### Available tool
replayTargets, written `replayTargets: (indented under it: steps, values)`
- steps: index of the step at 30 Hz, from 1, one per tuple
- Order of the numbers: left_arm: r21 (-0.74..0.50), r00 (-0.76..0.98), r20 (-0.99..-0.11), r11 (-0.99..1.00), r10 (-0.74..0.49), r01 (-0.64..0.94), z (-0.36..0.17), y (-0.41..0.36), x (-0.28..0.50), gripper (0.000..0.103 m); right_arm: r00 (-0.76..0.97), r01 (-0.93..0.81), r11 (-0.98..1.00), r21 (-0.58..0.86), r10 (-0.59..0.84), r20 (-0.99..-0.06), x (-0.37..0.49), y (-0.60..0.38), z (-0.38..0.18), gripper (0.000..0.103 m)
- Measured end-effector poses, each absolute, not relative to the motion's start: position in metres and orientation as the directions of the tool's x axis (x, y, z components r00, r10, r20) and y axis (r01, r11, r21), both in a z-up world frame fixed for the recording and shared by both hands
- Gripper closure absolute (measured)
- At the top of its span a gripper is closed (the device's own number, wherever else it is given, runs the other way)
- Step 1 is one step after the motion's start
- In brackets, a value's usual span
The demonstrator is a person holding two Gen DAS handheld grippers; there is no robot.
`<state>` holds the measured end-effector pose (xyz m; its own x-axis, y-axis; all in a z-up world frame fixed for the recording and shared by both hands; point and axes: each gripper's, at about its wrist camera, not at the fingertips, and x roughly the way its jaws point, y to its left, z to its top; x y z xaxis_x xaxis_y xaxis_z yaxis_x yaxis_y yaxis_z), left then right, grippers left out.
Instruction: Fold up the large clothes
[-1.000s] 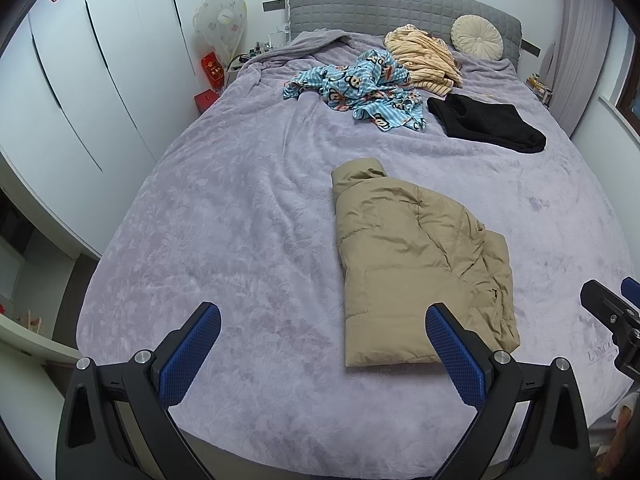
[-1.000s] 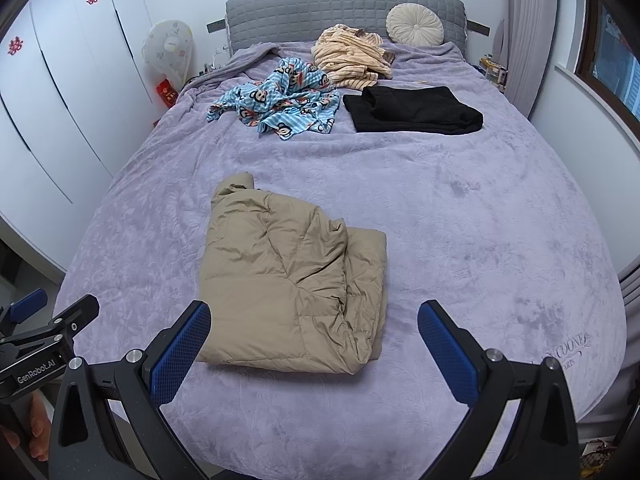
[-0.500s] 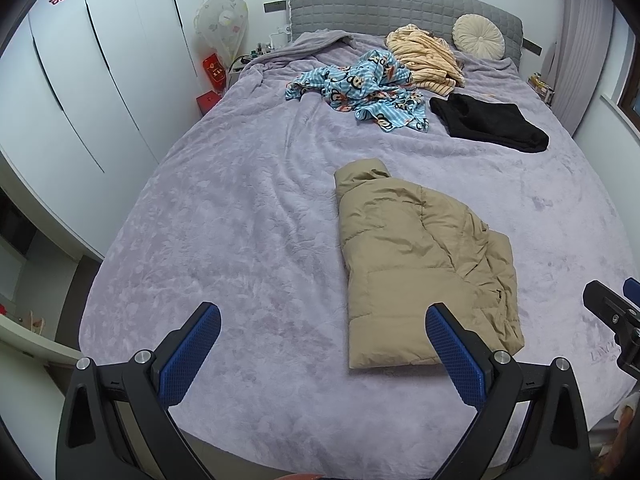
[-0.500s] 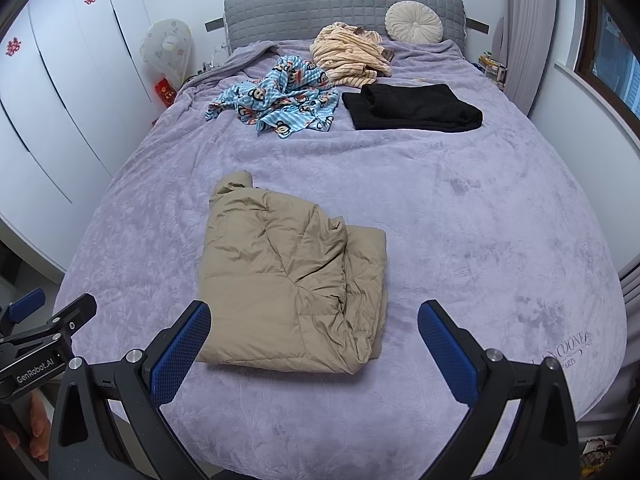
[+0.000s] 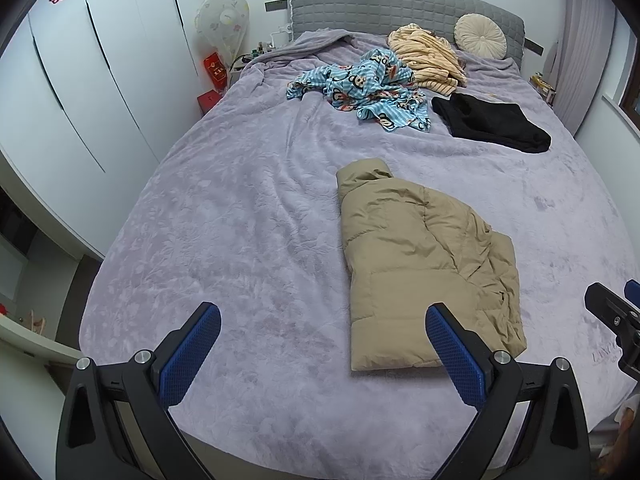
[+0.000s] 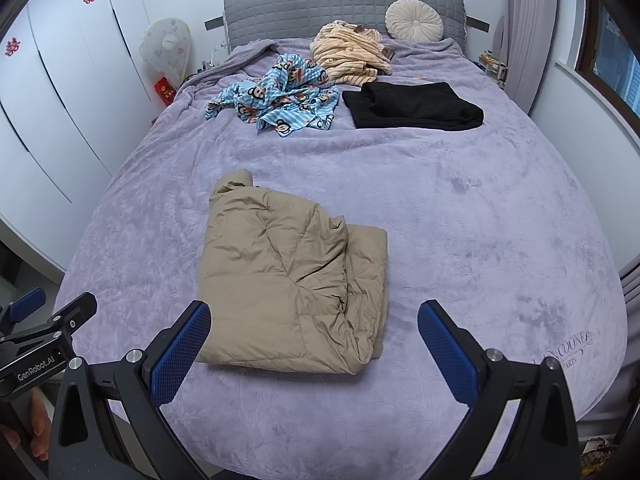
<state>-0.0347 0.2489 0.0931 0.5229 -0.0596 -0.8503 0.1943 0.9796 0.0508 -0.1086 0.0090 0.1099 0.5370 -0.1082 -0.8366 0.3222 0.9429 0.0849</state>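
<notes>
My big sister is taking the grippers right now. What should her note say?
Left gripper: open, empty, held above the near edge of the bed.
Right gripper: open, empty, near the tan puffer jacket.
Done: the jacket lies folded into a bundle on the purple blanket; the black garment beside the far pile looks folded too.
Left: the blue monkey-print garment and the striped yellow garment lie crumpled near the headboard. Fold those next, probably the blue one first.
</notes>
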Motion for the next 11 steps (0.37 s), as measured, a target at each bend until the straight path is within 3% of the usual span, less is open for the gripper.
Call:
replayTargets:
  steps: [11]
  values:
    - [0.043, 0.531, -0.845, 0.980, -0.067, 0.192, 0.092, 0.250, -0.028, 0.001, 0.513, 0.320, 0.944, 0.083, -0.099, -0.853, -0.106, 0.002, 0.095, 0.000]
